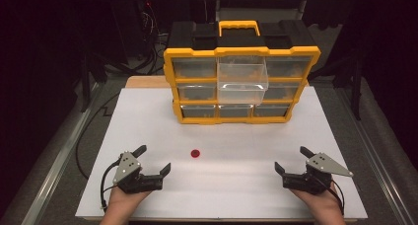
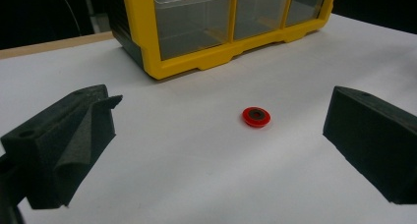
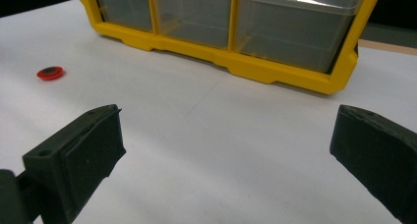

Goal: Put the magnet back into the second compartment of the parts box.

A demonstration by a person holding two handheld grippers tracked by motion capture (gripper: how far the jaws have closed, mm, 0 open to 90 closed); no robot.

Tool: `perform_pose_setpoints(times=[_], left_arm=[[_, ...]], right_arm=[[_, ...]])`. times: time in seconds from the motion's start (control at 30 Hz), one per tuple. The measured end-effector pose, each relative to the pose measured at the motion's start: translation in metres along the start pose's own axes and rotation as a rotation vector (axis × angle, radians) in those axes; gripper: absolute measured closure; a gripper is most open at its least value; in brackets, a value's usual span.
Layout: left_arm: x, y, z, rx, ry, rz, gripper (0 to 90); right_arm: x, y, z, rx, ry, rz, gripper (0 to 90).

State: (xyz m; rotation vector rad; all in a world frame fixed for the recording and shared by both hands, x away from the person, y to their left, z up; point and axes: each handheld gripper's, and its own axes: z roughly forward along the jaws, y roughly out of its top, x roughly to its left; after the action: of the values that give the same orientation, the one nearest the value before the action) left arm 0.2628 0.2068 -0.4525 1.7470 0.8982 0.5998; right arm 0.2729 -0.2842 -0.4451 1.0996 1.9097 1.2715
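A small red disc with a dark centre (image 1: 195,153) lies flat on the white table top (image 1: 231,185); it also shows as the red disc (image 2: 255,116) ahead of the left jaws and as the disc (image 3: 49,72) far left in the right gripper view. A yellow and black drawer cabinet (image 1: 239,86) stands at the back, its top-middle clear drawer (image 1: 242,80) pulled out. My left gripper (image 1: 155,159) rests near the front left, open and empty. My right gripper (image 1: 291,159) rests near the front right, also open with nothing between its jaws.
The cabinet base (image 2: 216,62) with clear drawers lies beyond the disc, and the cabinet front (image 3: 231,42) fills the top of the right gripper view. A wooden board edge (image 1: 148,81) shows behind the white sheet. Cables (image 1: 93,126) trail off the left side.
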Motion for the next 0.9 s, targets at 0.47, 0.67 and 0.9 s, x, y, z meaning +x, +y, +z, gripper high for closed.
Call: perform_pose_setpoints(times=[0.47, 0.67, 0.9], left_arm=[[0.0006, -0.0002, -0.0007, -0.003, 0.013, -0.001, 0.2], [0.0003, 0.0001, 0.0000, 0.002, 0.000, -0.006, 0.2], [0.0000, 0.0003, 0.0006, 0.005, -0.005, 0.001, 0.2]], right_arm=[[0.0008, 0.0021, -0.0033, -0.026, -0.004, -0.004, 0.3], [0.0008, 0.0027, -0.0036, -0.022, -0.015, -0.009, 0.3], [-0.0003, 0.0025, -0.0029, -0.005, -0.027, 0.002, 0.3]])
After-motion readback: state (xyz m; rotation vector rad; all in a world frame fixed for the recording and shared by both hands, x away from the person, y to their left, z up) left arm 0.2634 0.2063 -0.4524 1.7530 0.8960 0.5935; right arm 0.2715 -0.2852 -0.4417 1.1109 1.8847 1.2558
